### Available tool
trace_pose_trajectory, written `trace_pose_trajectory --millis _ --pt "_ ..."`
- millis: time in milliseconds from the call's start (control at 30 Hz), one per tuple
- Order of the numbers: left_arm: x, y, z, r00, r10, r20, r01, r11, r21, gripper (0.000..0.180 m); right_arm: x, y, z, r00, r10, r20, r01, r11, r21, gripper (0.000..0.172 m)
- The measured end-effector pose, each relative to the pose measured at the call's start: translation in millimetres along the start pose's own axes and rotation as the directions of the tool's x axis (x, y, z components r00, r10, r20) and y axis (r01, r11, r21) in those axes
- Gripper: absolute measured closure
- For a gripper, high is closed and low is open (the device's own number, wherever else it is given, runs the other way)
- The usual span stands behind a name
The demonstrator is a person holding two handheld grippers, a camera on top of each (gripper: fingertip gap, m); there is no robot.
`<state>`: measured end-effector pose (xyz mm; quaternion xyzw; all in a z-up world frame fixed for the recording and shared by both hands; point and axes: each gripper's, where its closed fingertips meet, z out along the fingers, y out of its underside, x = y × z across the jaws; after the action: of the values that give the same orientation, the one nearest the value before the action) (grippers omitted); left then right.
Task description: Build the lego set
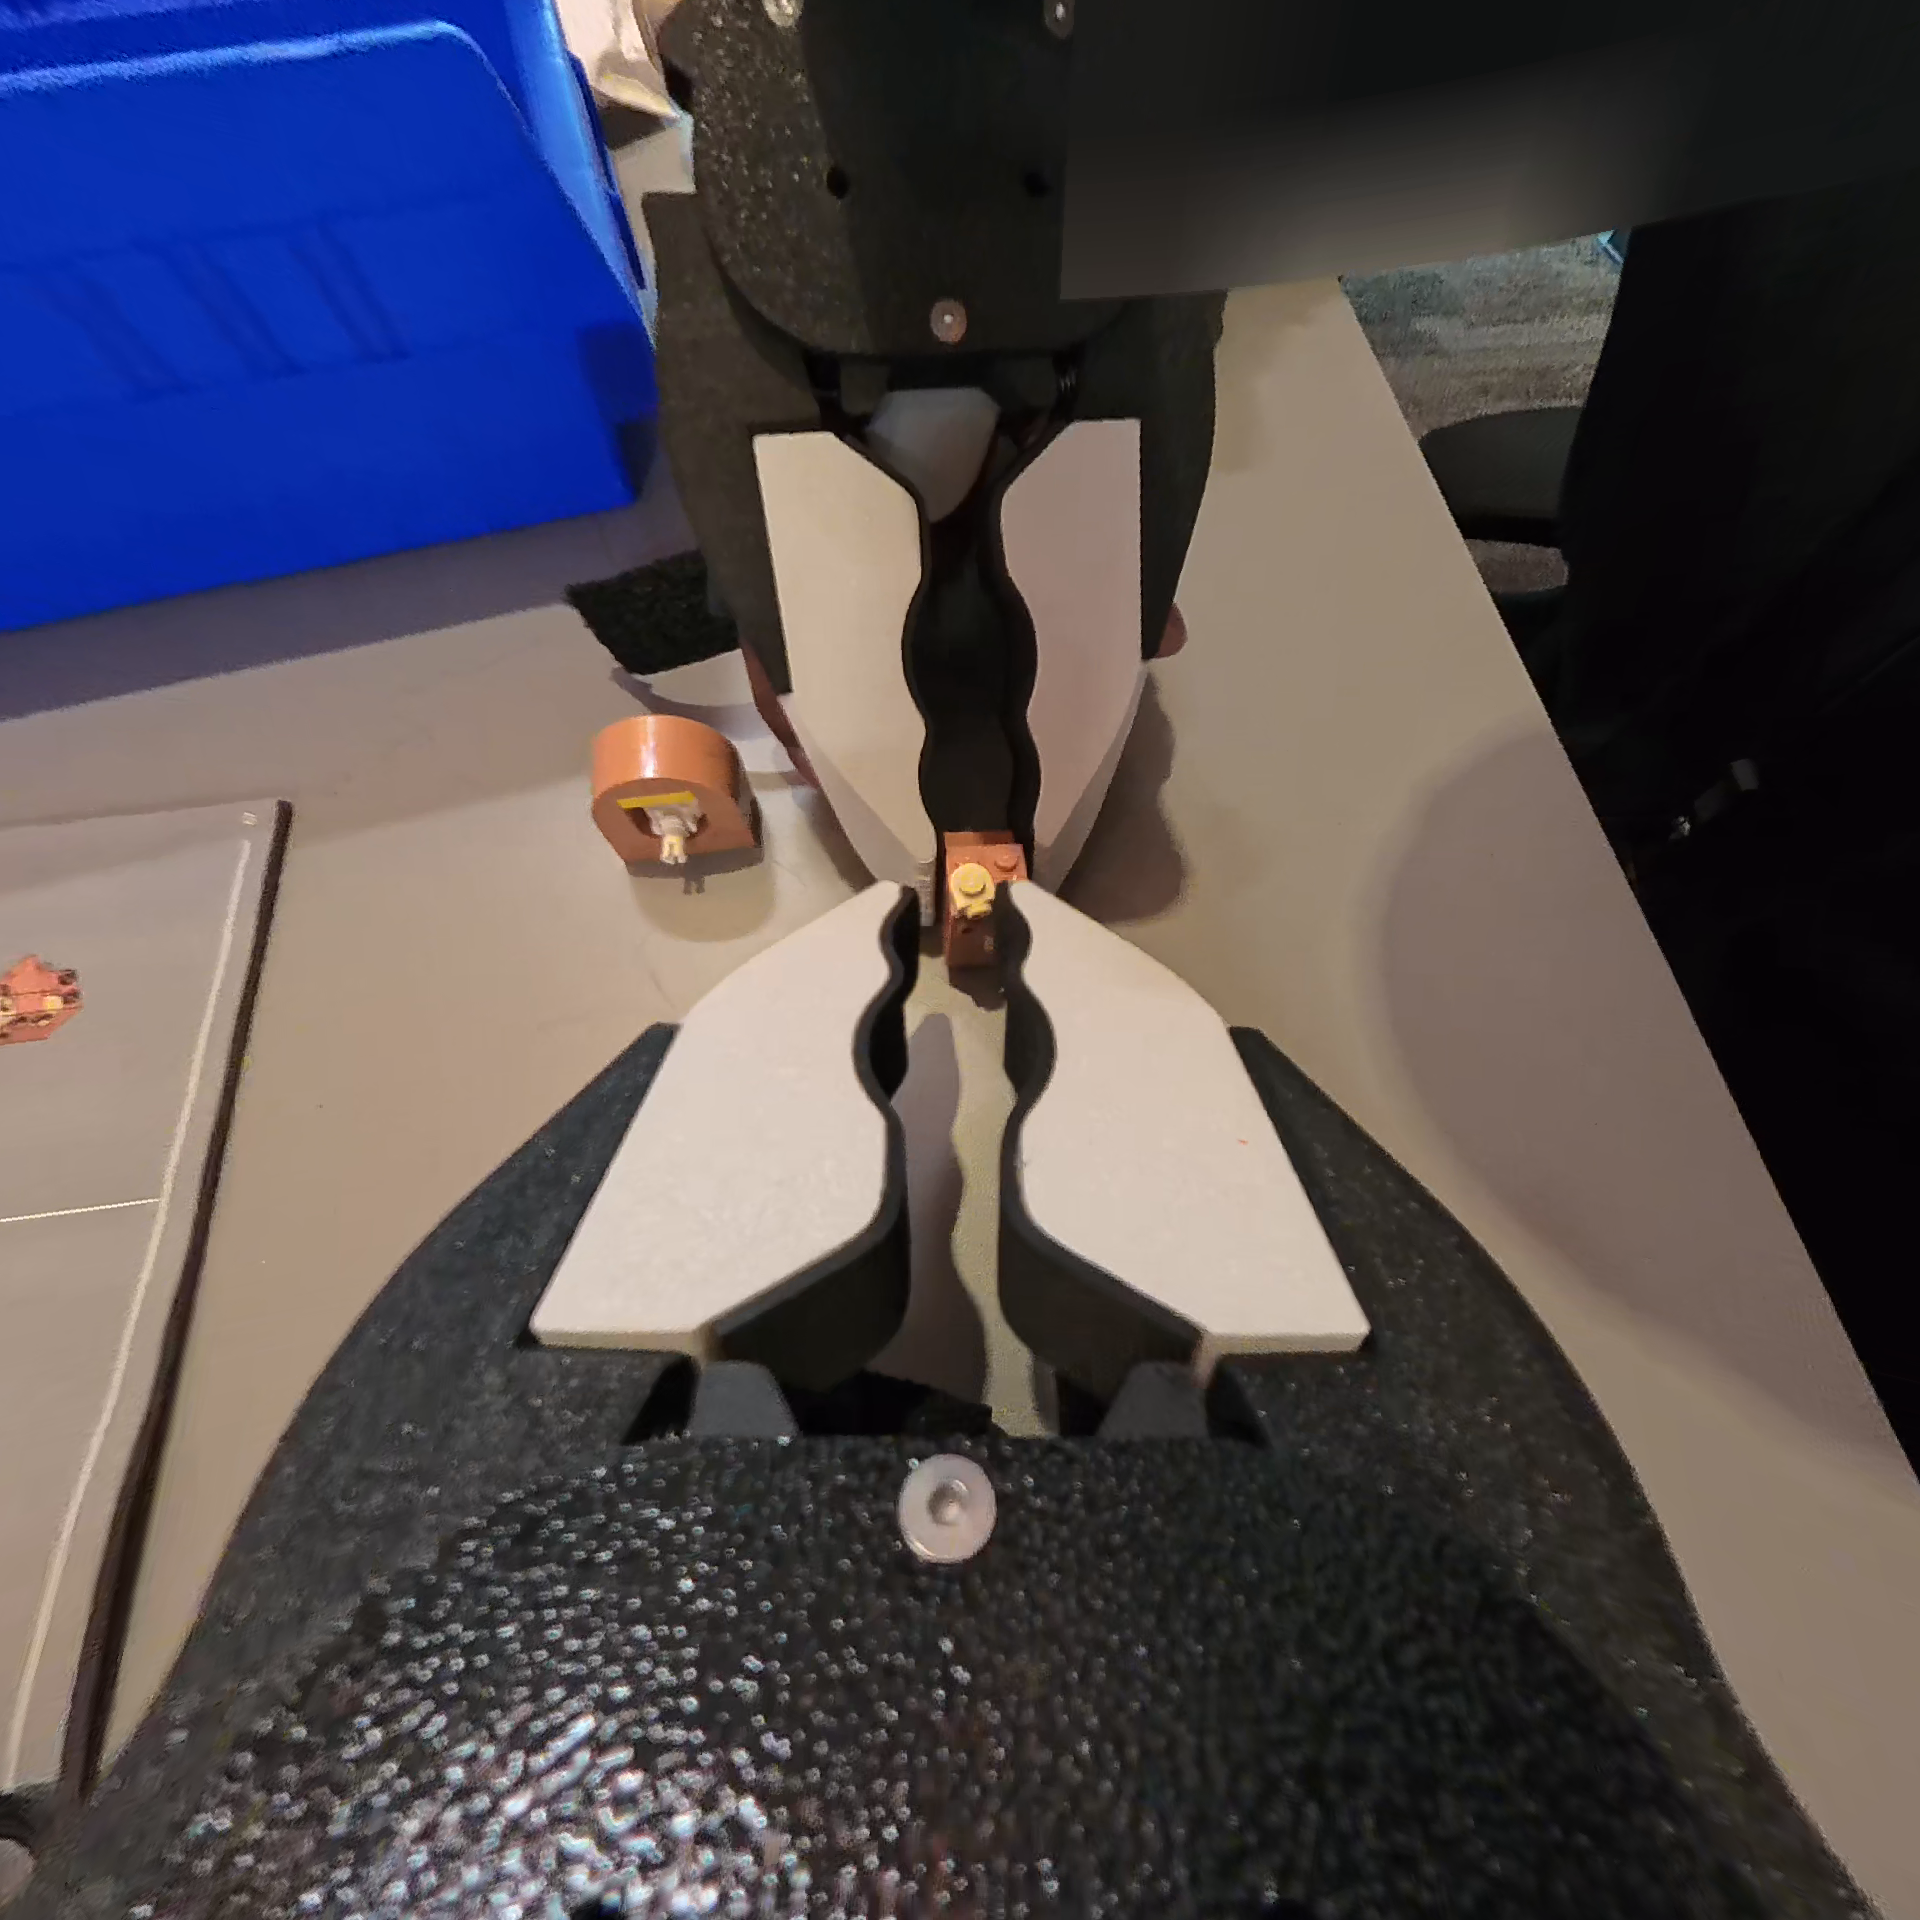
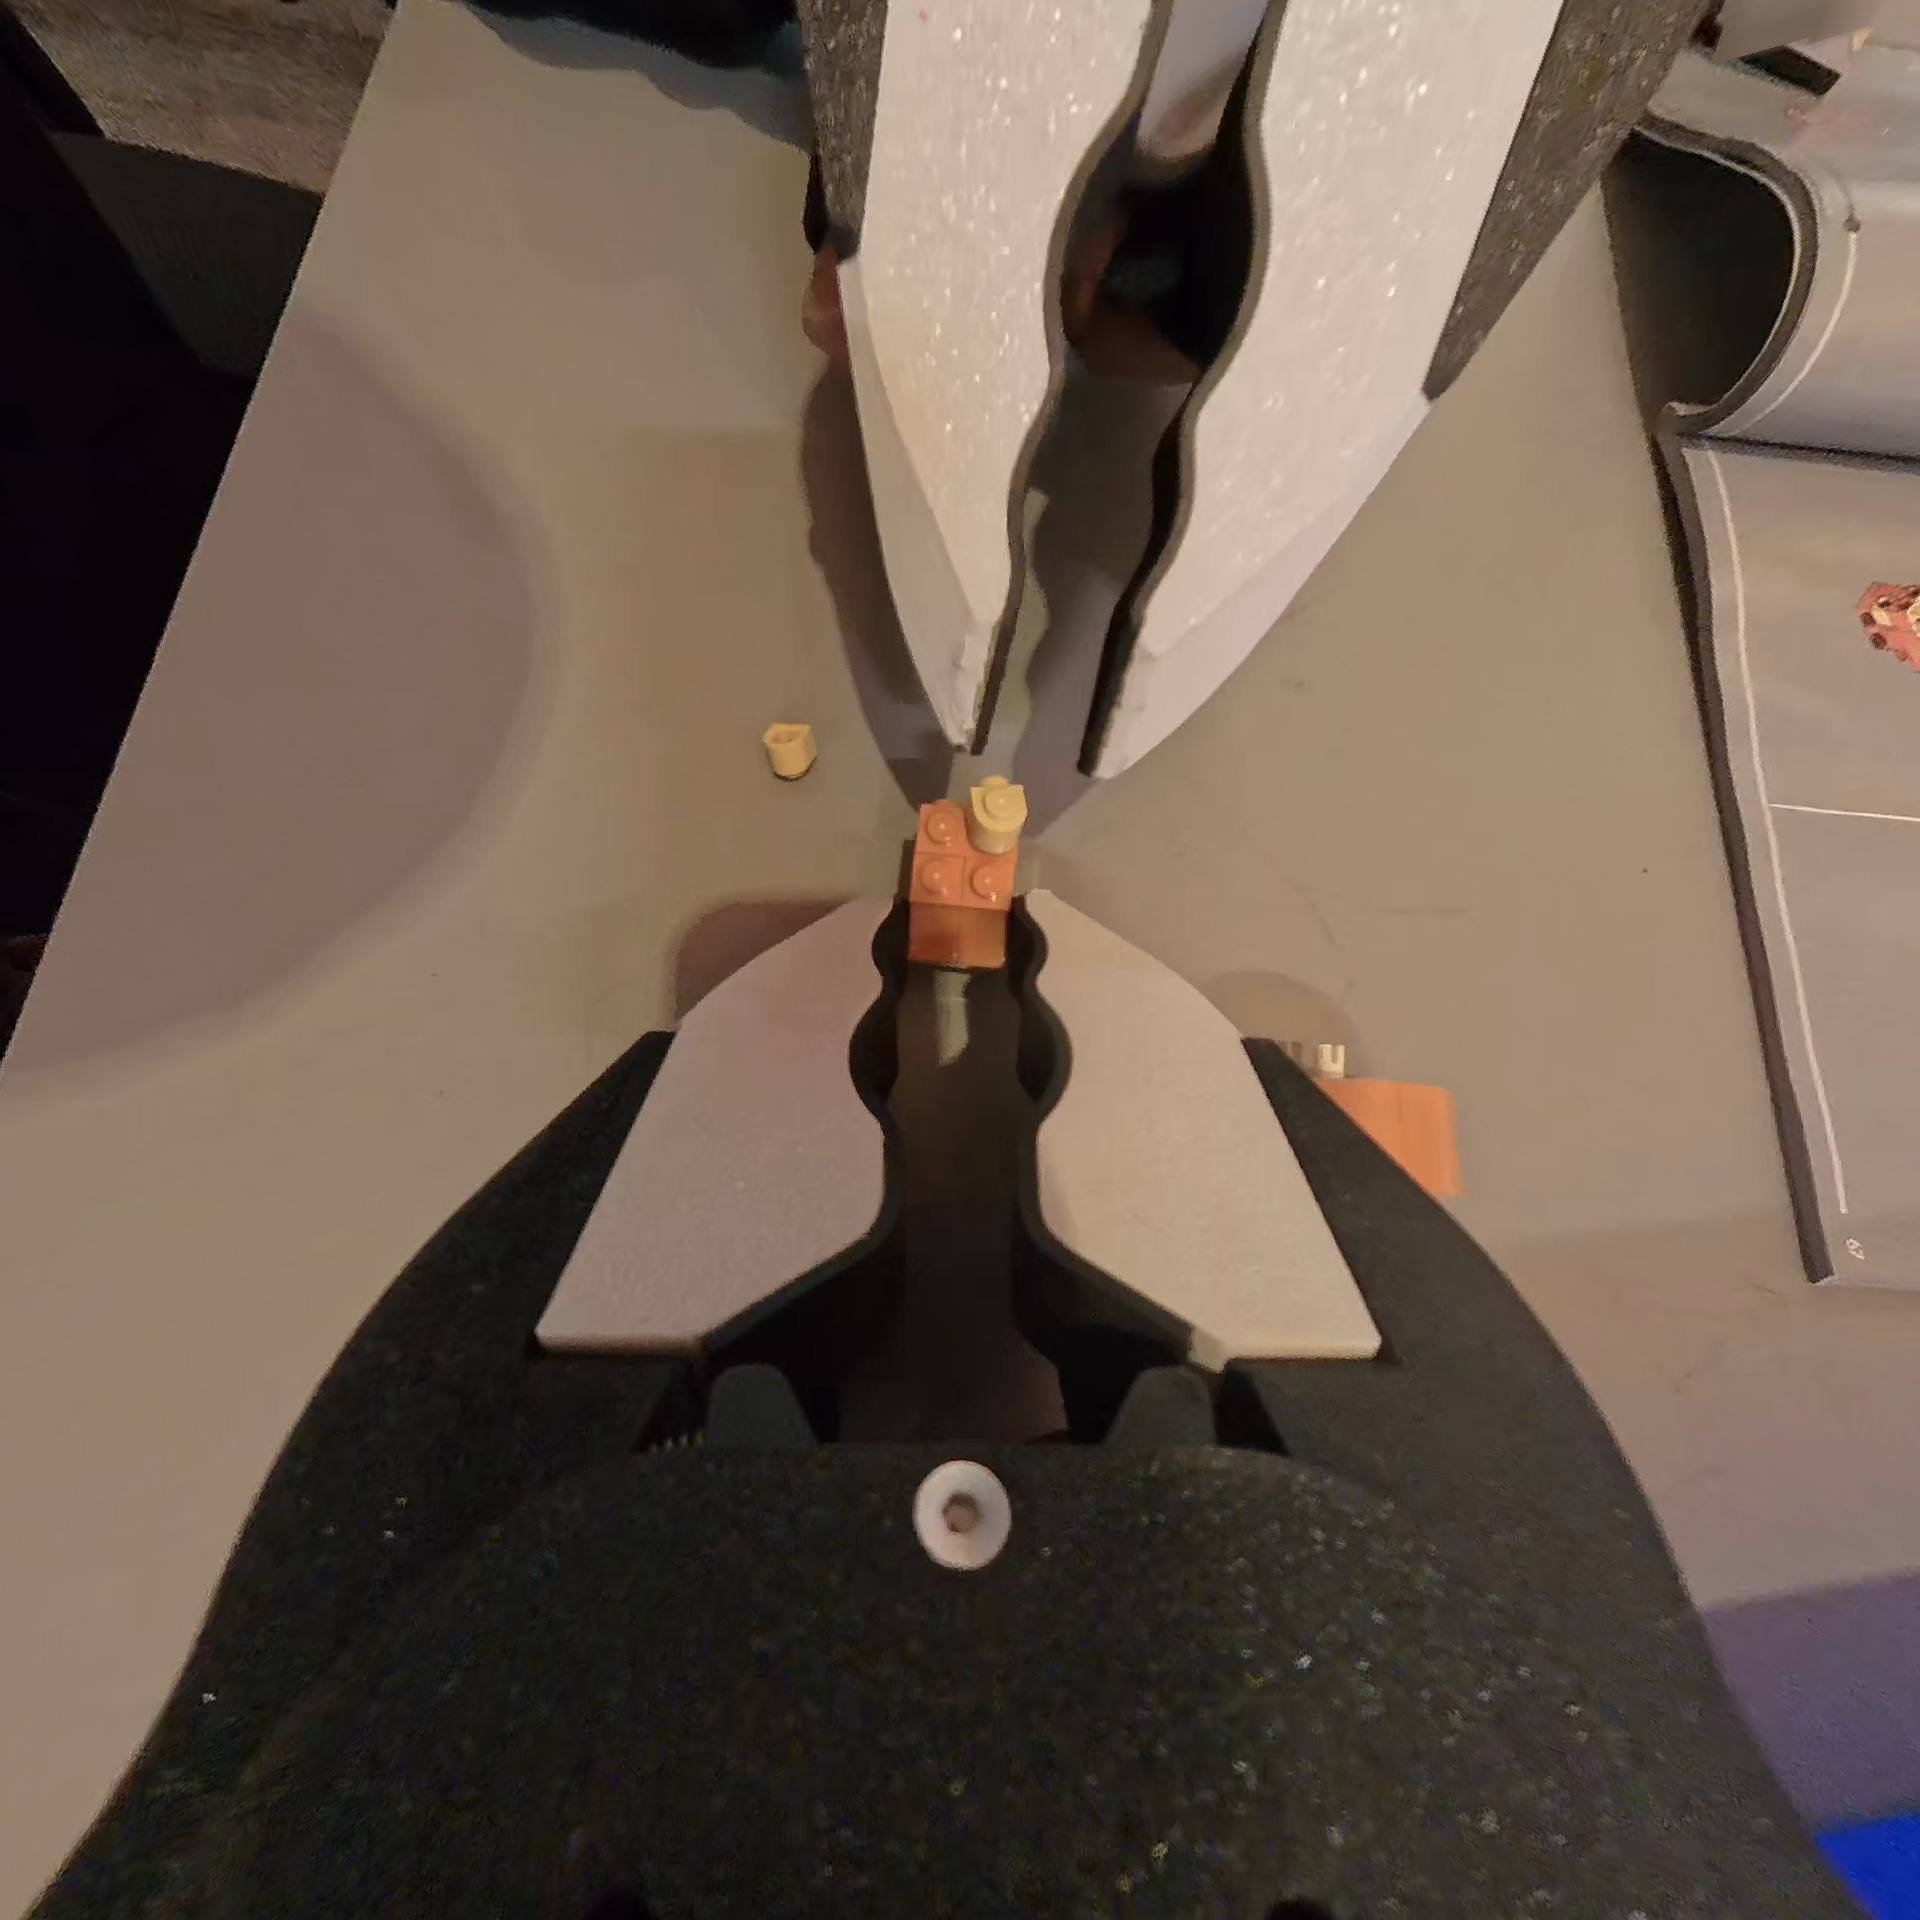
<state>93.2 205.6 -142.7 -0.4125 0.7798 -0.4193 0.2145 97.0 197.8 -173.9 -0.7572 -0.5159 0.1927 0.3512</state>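
Clamping the half-hidden brown brick [image 2: 956,904] in the right gripper [image 2: 956,935], holding the left gripper [image 1: 971,904] parted by its tan peg [image 2: 997,816], revealing a loose peg [image 2: 788,750] only from the right view.

The two tongs meet tip to tip over the desk [image 2: 1351,727], a studded brick [image 2: 956,883] between them (a small peg [image 2: 1000,816] stands on one corner stud). A loose peg [image 2: 788,750] lies beside. A round block [image 1: 670,790] sits nearer the mat [image 1: 114,1039]; the bin [image 1: 291,312] stands at the desk's far edge.

A grey table [image 1: 1299,644] carries a blue bin [image 1: 291,312] at its far left corner, a grey mat [image 1: 114,1091] along the left edge, a brown arched piece [image 1: 670,790] mid-table, and a small tan peg [image 2: 788,750] near the right edge.
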Motion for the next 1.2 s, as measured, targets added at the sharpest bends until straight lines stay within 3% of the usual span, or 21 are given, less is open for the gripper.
trace_pose_trajectory --millis 133,367,633,833,1200 --pt "-3 -2 -3 0.998 0.05 0.023 -0.051 0.998 0.038 0.159 1 -3 -4 0.999 0.028 0.018 -0.029 0.999 0.034 0.154" --pt "-4 -9 -4 0.943 0.298 0.151 -0.31 0.948 0.067 0.141 1 -8 -11 0.991 0.104 0.089 -0.111 0.99 0.086 0.154" --pt "-4 -11 -2 0.706 0.635 0.314 -0.657 0.752 -0.044 0.132 2 -10 -17 0.974 0.164 0.156 -0.182 0.977 0.114 0.154" --pt "-5 -13 0 0.604 0.711 0.36 -0.732 0.673 -0.102 0.132 1 -11 -18 0.971 0.165 0.171 -0.186 0.976 0.115 0.154" --pt "0 -15 5 0.496 0.789 0.364 -0.802 0.576 -0.156 0.127 -2 -12 -20 0.964 0.167 0.208 -0.194 0.974 0.12 0.154"
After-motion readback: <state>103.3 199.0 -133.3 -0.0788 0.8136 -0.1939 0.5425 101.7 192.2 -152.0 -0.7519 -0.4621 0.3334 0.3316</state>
